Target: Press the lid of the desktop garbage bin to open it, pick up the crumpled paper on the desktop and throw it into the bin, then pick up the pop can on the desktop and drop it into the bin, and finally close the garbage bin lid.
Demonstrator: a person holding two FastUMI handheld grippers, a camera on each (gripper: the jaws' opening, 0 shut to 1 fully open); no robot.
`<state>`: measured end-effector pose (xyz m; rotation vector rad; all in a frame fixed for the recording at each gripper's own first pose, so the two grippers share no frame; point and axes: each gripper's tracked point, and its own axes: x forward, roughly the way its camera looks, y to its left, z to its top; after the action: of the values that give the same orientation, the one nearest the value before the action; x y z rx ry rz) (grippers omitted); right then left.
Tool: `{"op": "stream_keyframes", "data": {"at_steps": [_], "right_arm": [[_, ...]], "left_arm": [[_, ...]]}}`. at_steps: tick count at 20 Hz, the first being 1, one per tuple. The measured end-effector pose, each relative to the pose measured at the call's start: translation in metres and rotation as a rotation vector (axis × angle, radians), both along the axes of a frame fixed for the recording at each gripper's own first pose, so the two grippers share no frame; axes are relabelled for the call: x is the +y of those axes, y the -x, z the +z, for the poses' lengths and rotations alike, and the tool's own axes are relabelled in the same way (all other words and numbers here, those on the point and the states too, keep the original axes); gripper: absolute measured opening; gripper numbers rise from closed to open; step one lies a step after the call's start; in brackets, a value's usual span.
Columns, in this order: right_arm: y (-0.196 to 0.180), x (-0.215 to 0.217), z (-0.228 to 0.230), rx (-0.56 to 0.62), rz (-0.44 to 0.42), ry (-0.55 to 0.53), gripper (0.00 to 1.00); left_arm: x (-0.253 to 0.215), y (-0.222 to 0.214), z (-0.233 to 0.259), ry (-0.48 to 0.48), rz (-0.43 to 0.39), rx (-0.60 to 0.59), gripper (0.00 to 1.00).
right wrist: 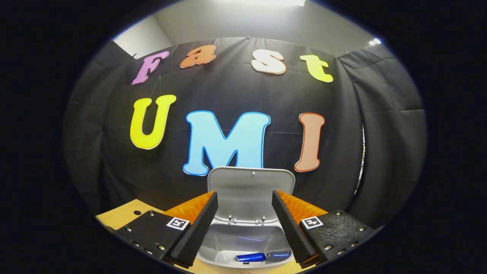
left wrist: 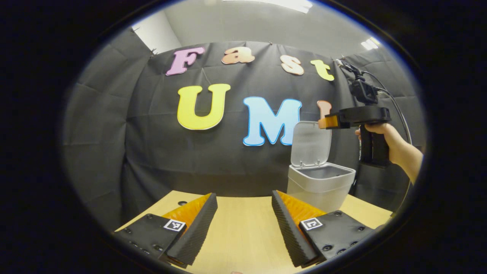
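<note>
The white garbage bin [left wrist: 319,186] stands on the wooden table [left wrist: 243,232] with its lid [left wrist: 310,144] swung upright. In the right gripper view the bin [right wrist: 243,243] is open just below me, lid [right wrist: 251,192] standing behind it, and a blue pop can [right wrist: 251,257] lies inside. My right gripper [right wrist: 243,232] hovers over the opening, open, nothing between its fingers. In the left gripper view that right gripper [left wrist: 329,122] hangs above the bin's rear right, held by a hand [left wrist: 392,142]. My left gripper [left wrist: 243,228] is open over bare table, left of the bin.
The black cloth wall runs close behind the bin. A small dark hole [left wrist: 182,203] marks the table's far left part, also seen as a hole [right wrist: 137,212] in the right gripper view. A cable [left wrist: 395,106] trails from the right gripper.
</note>
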<state>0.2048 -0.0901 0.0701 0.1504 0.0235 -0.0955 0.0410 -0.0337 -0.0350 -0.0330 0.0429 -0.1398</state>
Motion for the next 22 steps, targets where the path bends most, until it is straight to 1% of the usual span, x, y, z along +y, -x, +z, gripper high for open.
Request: {"op": "stream_keyframes", "data": {"at_steps": [1, 2, 3, 4, 5, 7, 8, 9, 10, 11, 12, 13, 18, 20, 21, 22], "right_arm": [[-0.004, 0.000, 0.002, -0.003, -0.006, -0.005, 0.92], [-0.008, -0.002, 0.003, -0.005, -0.016, -0.008, 0.91], [-0.012, -0.004, 0.005, -0.007, -0.025, -0.009, 0.91], [-0.017, -0.006, 0.008, -0.008, -0.033, -0.007, 0.89], [-0.021, -0.009, 0.011, -0.010, -0.042, -0.002, 0.92], [-0.033, -0.014, 0.019, -0.019, -0.057, 0.005, 0.92], [-0.039, -0.018, 0.024, -0.020, -0.067, 0.003, 0.89], [-0.045, -0.020, 0.028, -0.027, -0.074, -0.004, 0.92], [-0.052, -0.023, 0.033, -0.034, -0.081, -0.011, 0.91], [-0.058, -0.026, 0.035, -0.036, -0.088, -0.016, 0.91], [-0.066, -0.028, 0.037, -0.033, -0.094, -0.019, 0.91], [-0.072, -0.029, 0.038, -0.032, -0.095, -0.022, 0.91], [-0.098, -0.028, 0.043, -0.028, -0.089, -0.062, 0.91], [-0.103, -0.029, 0.037, -0.016, -0.091, -0.093, 0.91], [-0.105, -0.028, 0.032, -0.001, -0.088, -0.112, 0.89], [-0.107, -0.027, 0.026, 0.021, -0.082, -0.134, 0.91]], "left_arm": [[0.003, -0.004, 0.001, 0.000, -0.001, -0.002, 0.95], [0.006, -0.008, 0.003, -0.001, -0.003, -0.002, 0.93], [0.008, -0.012, 0.002, -0.003, -0.005, 0.000, 0.94], [0.010, -0.015, 0.000, -0.009, -0.008, 0.004, 0.95], [0.012, -0.017, -0.001, -0.014, -0.012, 0.010, 0.94], [0.012, -0.022, -0.003, -0.019, -0.026, 0.016, 0.93], [0.014, -0.025, -0.002, -0.022, -0.031, 0.018, 0.93], [0.014, -0.028, -0.003, -0.024, -0.034, 0.020, 0.93], [0.016, -0.031, -0.003, -0.023, -0.035, 0.021, 0.95], [0.017, -0.034, -0.003, -0.017, -0.035, 0.022, 0.93], [0.018, -0.037, -0.004, -0.010, -0.032, 0.024, 0.95], [0.019, -0.039, -0.004, -0.005, -0.029, 0.024, 0.93], [0.032, -0.042, -0.007, -0.005, 0.017, 0.034, 0.94], [0.034, -0.042, -0.008, -0.009, 0.029, 0.039, 0.96], [0.035, -0.043, -0.009, -0.015, 0.033, 0.046, 0.95], [0.036, -0.041, -0.009, -0.019, 0.036, 0.048, 0.95]]}}
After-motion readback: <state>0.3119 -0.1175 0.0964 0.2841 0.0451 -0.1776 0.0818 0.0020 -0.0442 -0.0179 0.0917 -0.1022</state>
